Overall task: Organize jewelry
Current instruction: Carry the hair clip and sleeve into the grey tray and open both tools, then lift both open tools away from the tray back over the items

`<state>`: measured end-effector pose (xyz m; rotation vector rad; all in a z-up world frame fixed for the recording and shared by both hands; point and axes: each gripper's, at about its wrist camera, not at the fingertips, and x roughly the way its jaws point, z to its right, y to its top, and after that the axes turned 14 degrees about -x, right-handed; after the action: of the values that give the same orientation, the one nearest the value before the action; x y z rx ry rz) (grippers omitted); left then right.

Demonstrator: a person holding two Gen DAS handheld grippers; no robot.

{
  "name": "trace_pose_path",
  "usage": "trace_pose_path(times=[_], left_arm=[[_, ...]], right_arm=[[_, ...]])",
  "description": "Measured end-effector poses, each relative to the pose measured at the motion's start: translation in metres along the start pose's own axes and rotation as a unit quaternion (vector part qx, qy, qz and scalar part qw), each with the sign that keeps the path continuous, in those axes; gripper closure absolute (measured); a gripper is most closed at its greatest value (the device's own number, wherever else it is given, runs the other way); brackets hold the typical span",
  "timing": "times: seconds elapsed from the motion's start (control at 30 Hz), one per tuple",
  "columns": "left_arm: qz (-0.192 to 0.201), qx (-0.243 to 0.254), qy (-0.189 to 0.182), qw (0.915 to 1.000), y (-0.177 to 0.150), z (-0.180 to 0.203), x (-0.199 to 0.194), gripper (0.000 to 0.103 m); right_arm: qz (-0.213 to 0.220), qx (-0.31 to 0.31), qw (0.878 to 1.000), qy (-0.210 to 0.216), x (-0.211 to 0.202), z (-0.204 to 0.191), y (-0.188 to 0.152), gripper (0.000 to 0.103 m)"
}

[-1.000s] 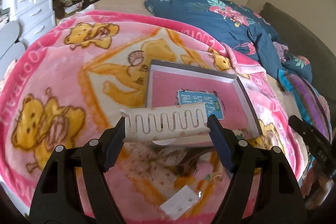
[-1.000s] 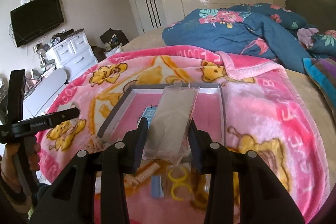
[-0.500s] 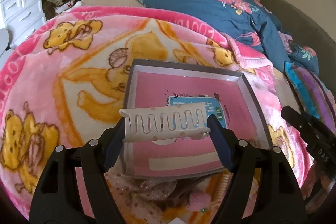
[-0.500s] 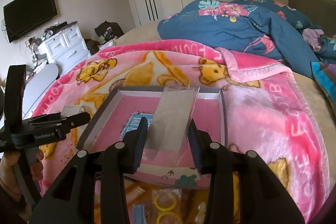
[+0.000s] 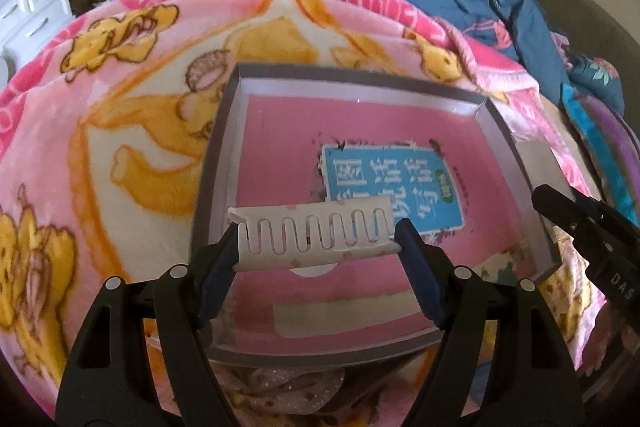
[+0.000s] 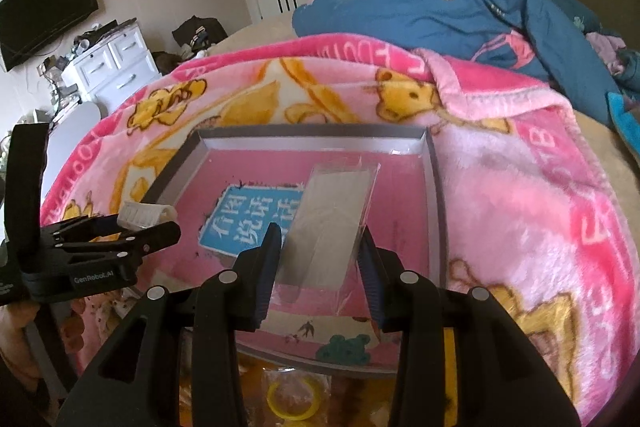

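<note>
A grey-walled box lid [image 5: 224, 147] with a pink floor and a blue label [image 5: 392, 187] lies on the pink bear blanket. My left gripper [image 5: 316, 239] is shut on a white comb-shaped hair clip [image 5: 312, 233], held over the box's near left part; it also shows in the right wrist view [image 6: 140, 215]. My right gripper [image 6: 320, 263] is shut on a clear plastic packet [image 6: 332, 227], held over the box [image 6: 436, 187] near its right side. The right gripper's tip shows at the right in the left wrist view [image 5: 584, 227].
Loose items lie on the blanket in front of the box: a bag of yellow rings [image 6: 292, 399] and patterned pouches [image 5: 288, 399]. A blue floral duvet [image 6: 460, 11] is heaped behind. White drawers [image 6: 116, 63] stand left of the bed.
Both grippers have moved forward from the loose items to above the box, each still holding its item. The box now fills the middle of both views.
</note>
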<state>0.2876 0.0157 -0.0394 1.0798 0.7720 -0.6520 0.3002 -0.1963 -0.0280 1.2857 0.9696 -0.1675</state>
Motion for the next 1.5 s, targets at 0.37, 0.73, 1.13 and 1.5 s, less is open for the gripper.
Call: trace_pose_path(times=[0.37,0.73,1.13,1.5], left_arm=[[-0.01,0.002,0.01,0.9999,-0.003,-0.011,0.007,0.028],[0.006,0.006,0.006,0.9999,-0.005,-0.01,-0.014,0.018],[0.043,-0.002,-0.011,0.999,-0.01,-0.007,-0.074,0.009],[0.081,-0.003,-0.025,0.9964,-0.02,-0.008,-0.13,0.009]], right_arm=[[-0.016,0.012,1.0,0.007,0.016,-0.001,-0.016,0.064],[0.03,0.038,0.999,-0.021,-0.036,0.008,-0.026,0.028],[0.078,0.054,0.995,-0.026,-0.106,0.006,-0.035,0.011],[0.105,0.053,0.993,-0.021,-0.149,-0.011,-0.037,0.01]])
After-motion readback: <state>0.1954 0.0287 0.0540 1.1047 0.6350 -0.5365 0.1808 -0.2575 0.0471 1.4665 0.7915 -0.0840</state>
